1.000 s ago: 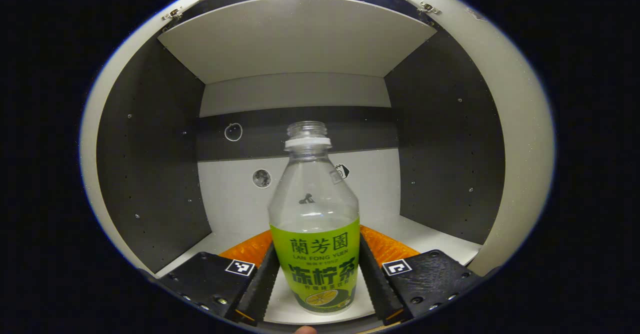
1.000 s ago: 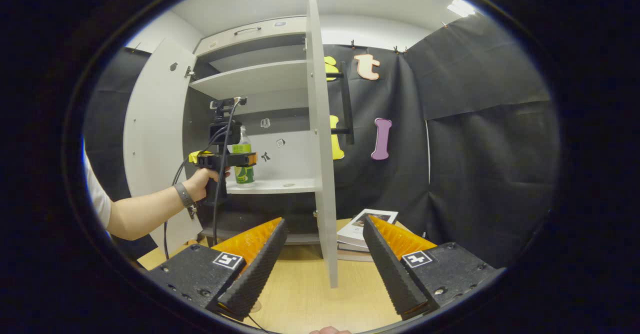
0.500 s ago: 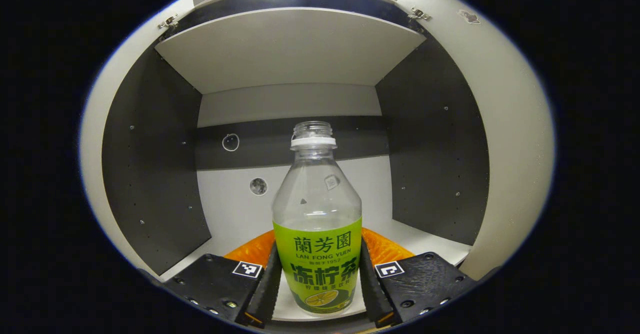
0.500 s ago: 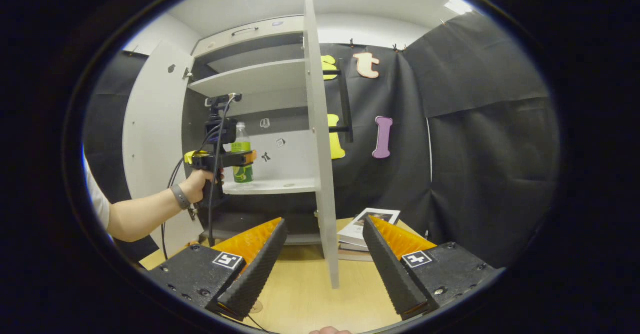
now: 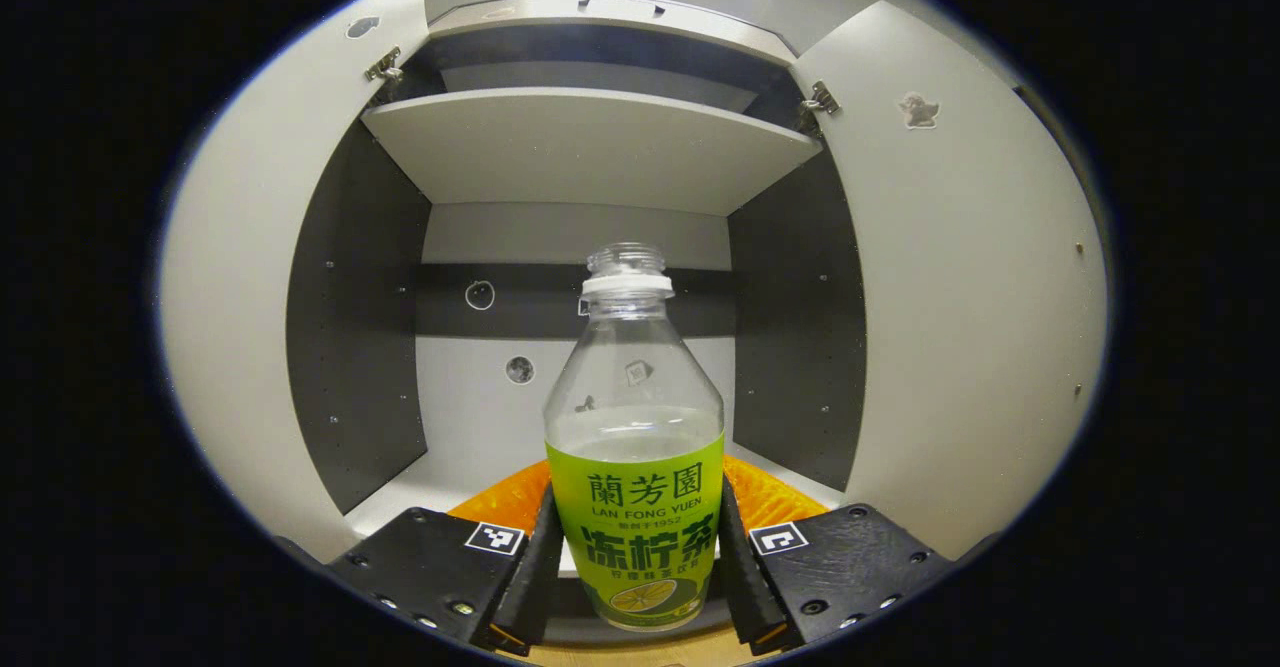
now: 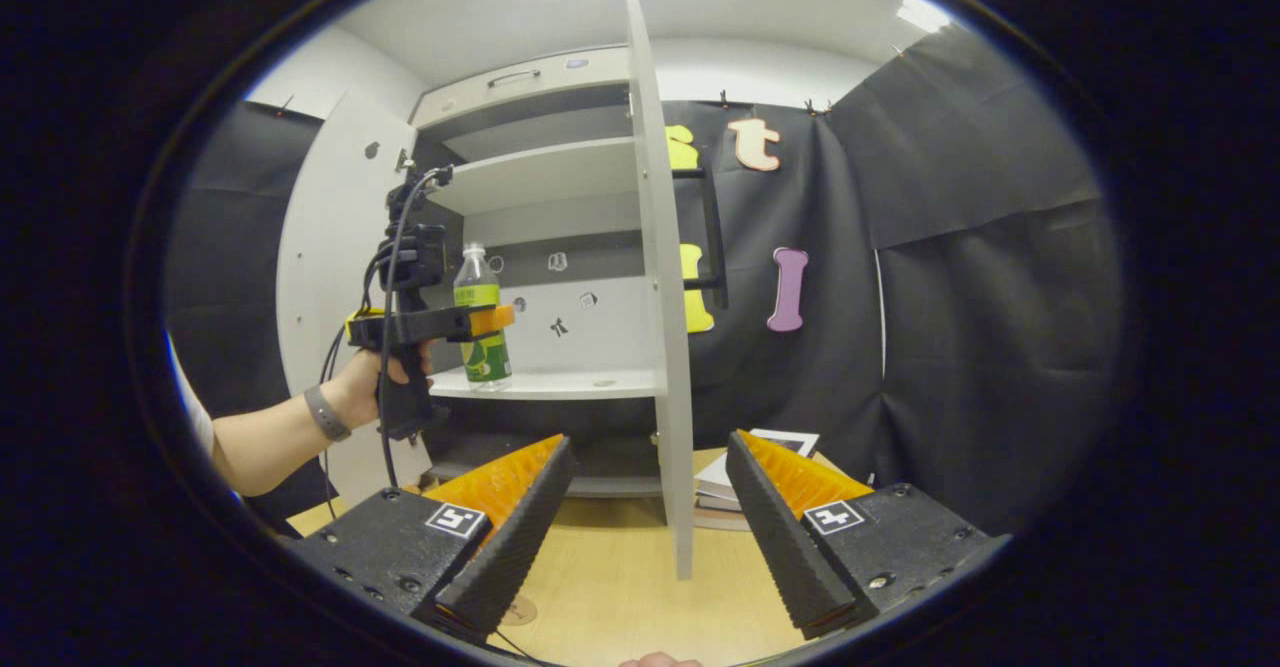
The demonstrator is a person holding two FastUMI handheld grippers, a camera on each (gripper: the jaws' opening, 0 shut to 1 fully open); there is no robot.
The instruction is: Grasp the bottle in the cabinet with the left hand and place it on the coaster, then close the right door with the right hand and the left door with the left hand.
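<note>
Two fingers of the left gripper (image 5: 636, 587) are clenched on the clear plastic bottle with a green label (image 5: 634, 467), one pressing each side of the label; bottle upright, no cap on the neck. In the left gripper view it sits at the front of the open white cabinet (image 5: 590, 147) with dark inner side walls, its base over the front edge of the lower shelf (image 5: 470, 457). Upper shelf above it, small stickers on the back panel.

Right gripper (image 6: 645, 522) is released, fingers spread wide, hovering over the light wooden table (image 6: 620, 597). Just past them, the right door (image 6: 670, 327) stands edge-on and open, a stack of books (image 6: 735, 472) behind it. Farther off in the right gripper view: a hand (image 6: 365, 392) holds the left gripper (image 6: 485, 320) around the bottle (image 6: 480, 312) at the lower shelf front. Left door (image 6: 325, 277) is open too.
</note>
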